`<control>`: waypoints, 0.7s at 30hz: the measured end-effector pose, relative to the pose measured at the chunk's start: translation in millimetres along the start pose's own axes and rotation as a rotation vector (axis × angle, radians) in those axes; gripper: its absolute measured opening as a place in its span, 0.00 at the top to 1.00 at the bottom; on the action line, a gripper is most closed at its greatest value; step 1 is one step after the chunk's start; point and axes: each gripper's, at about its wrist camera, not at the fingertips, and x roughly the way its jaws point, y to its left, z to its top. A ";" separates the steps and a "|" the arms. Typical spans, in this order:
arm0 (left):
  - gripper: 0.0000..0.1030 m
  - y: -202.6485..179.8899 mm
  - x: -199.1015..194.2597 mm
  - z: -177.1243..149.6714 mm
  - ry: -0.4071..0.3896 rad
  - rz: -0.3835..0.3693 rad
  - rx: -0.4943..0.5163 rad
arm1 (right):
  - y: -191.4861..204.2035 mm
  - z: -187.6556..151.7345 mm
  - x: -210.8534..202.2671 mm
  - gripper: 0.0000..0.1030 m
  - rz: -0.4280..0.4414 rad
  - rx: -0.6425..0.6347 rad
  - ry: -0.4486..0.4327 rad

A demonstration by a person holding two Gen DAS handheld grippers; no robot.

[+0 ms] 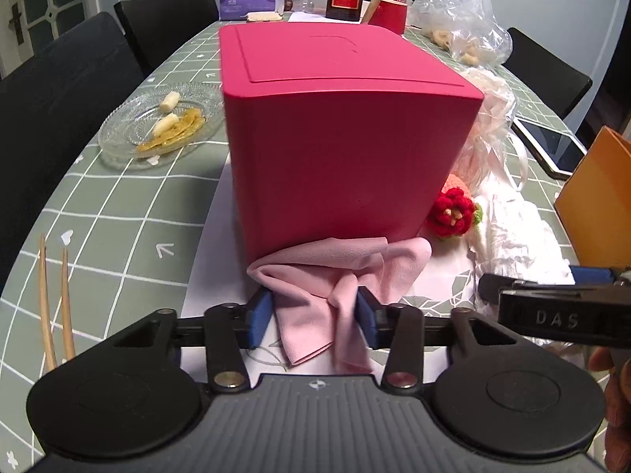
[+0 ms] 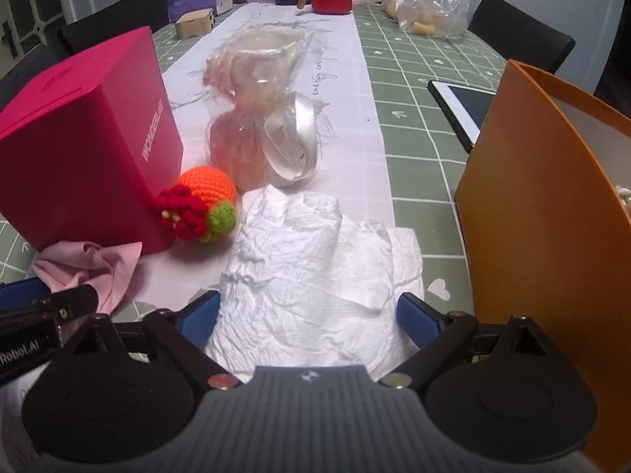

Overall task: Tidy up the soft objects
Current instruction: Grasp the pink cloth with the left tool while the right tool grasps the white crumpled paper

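- While I look down both wrist cameras, my left gripper point(image 1: 314, 317) sits over the crumpled pale pink cloth point(image 1: 335, 276), which lies on the white paper runner point(image 2: 355, 90) against the foot of the tall magenta box point(image 1: 335, 138).
- Its blue pads flank a bunched fold of that cloth; the left pad seems to touch, the right stands just beside it, so I judge the jaws partly closed around it, not yet clamped.
- My right gripper point(image 2: 307, 315) has its jaws wide apart on either side of the crinkled white tissue sheet point(image 2: 307, 260), pads clear of it.
- The tissue lies between the crocheted orange ball with a red flower point(image 2: 201, 205) and the orange paper bag point(image 2: 552, 236).
- Handling, as I judge it: the cloth is light, limp and will drape, so I would pinch the raised central bunch, not a flat edge.
- The tissue looks thin and easy to tear; I would gather it at its heaped middle and squeeze gently.
- The crocheted ball should be springy and grippy, best taken across its round body.
- The ribbon-tied clear plastic pouch point(image 2: 256, 118) behind looks slippery.
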 end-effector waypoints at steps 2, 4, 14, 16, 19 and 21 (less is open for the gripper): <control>0.61 1.8 -0.6 0.4 0.005 -0.005 -0.004 | 1.4 0.0 -2.4 0.25 0.006 -0.026 -0.001; 0.68 4.0 -1.7 0.4 0.013 -0.010 -0.003 | 2.9 0.8 -5.9 0.39 0.014 -0.048 0.000; 0.88 18.8 -11.0 -6.3 0.064 -0.058 -0.031 | -1.8 3.5 -21.7 0.77 0.059 -0.066 0.005; 0.90 20.0 -13.6 -7.7 0.071 -0.063 -0.028 | -2.1 2.3 -25.9 0.78 0.062 -0.072 0.002; 0.91 21.6 -18.9 -9.6 0.072 -0.070 -0.023 | -4.4 2.2 -32.9 0.79 0.080 -0.071 -0.004; 0.91 22.8 -22.4 -10.8 0.074 -0.078 -0.020 | -5.3 2.4 -37.9 0.80 0.090 -0.074 -0.012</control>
